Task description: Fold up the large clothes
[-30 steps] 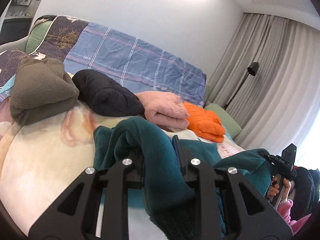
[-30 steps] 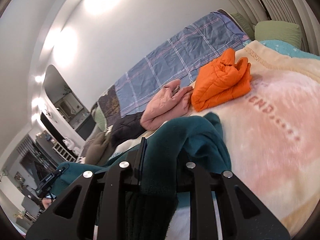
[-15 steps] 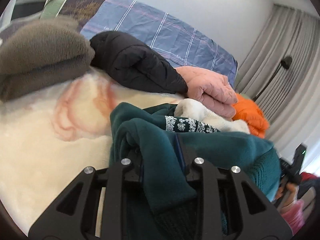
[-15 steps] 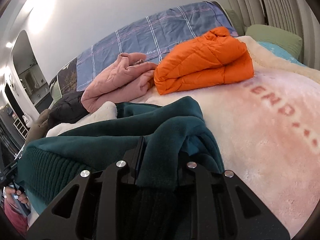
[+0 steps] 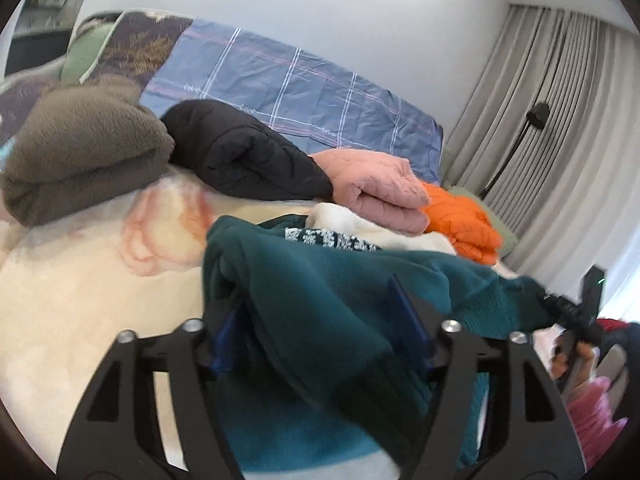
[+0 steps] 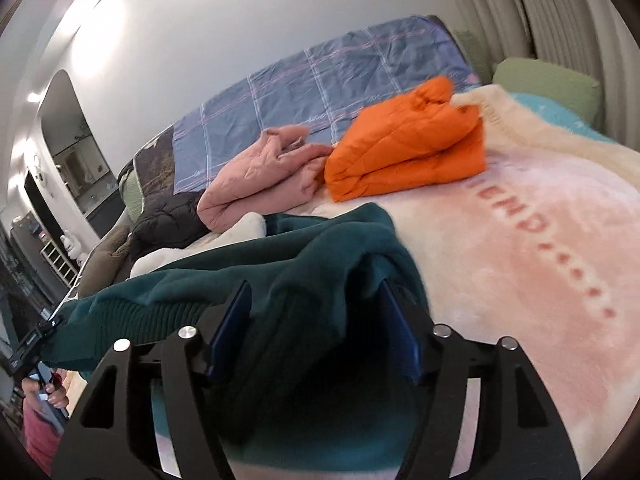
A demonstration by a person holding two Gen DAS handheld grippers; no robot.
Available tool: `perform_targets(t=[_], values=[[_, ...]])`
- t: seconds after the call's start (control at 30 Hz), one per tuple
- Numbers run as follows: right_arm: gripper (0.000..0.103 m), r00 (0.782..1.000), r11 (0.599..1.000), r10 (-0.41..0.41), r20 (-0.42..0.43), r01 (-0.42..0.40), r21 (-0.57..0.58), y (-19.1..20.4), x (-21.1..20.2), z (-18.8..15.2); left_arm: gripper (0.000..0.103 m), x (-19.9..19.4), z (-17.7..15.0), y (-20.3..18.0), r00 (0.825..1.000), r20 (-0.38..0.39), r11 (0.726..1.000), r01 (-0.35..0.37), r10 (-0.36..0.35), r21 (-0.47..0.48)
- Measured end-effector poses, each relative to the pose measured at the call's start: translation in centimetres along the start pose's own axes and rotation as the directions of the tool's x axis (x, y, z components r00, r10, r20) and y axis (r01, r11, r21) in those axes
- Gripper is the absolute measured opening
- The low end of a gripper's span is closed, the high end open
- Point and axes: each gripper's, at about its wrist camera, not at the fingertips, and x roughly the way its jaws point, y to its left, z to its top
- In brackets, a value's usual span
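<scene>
- Both tongs are opening at this moment. In the left tongs (image 5: 320,320) a fold of the teal sweater (image 5: 332,292) still lies between the blue pads, but the pads stand off it on each side, so the cloth is let go.
- The right tongs (image 6: 316,324) read the same: a bunched fold of the sweater sits between spread pads, no longer pinched.
- The step in hand looks like laying down a fold across the garment. To do it well, let the cloth drop free, then draw each pair of tongs straight back so the pads do not snag the fleece and drag the fold open.
- The two released corners should land level with each other; a quick press along the new crease would help, since thick fabric tends to spring back.
- The sweater lies on the bed's cream and pink blanket (image 6: 520,280), just in front of the row of clothes already folded: brown fleece (image 5: 80,148), black quilted jacket (image 5: 240,156), pink jacket (image 5: 380,188) and orange jacket (image 6: 404,148).
- It is deep teal, plush, with a ribbed hem (image 6: 132,316), a patterned white and dark band (image 5: 332,238) and a cream lining showing near the far edge. It is still lumpy, not flat.
</scene>
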Motion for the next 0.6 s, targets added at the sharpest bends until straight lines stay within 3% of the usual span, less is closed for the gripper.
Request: perform_targets(t=[0.07, 0.23, 0.37, 0.5, 0.53, 0.6], values=[[0.066, 1.000, 1.000, 0.026, -0.004, -0.026, 0.014, -0.1, -1.2, -0.5, 0.078, -0.9, -0.2, -0.2, 1.000, 0.024, 1.000, -0.012, 0.012, 0.011], [0.067, 1.000, 0.999, 0.019, 0.009, -0.018, -0.037, 0.6, -4.0, -1.7, 0.079, -4.6, -0.4, 0.9, 0.996, 0.091, 0.996, 0.009, -0.002, -0.085], [0.067, 1.000, 0.992, 0.015, 0.009, -0.014, -0.123, 1.8, -5.6, -2.9, 0.078, -7.7, -1.3, 0.0, 0.992, 0.123, 0.998, 0.026, -0.019, -0.051], [0.067, 0.999, 0.956, 0.008, -0.045, -0.021, -0.293, 4.3, -5.6, -4.7, 0.076, -8.8, -3.4, -3.9, 0.997, 0.052, 0.983, 0.047, -0.057, 0.178], [0.067, 0.998, 0.940, -0.002, -0.061, -0.019, -0.342, 5.1, -5.2, -5.3, 0.071, -8.3, -4.4, -5.4, 0.998, -0.007, 0.959, 0.060, -0.060, 0.278], [0.067, 0.997, 0.921, -0.010, -0.079, -0.022, -0.389, 6.0, -4.5, -5.7, 0.062, -6.8, -5.5, -7.4, 0.994, -0.090, 0.924, 0.094, -0.065, 0.371]])
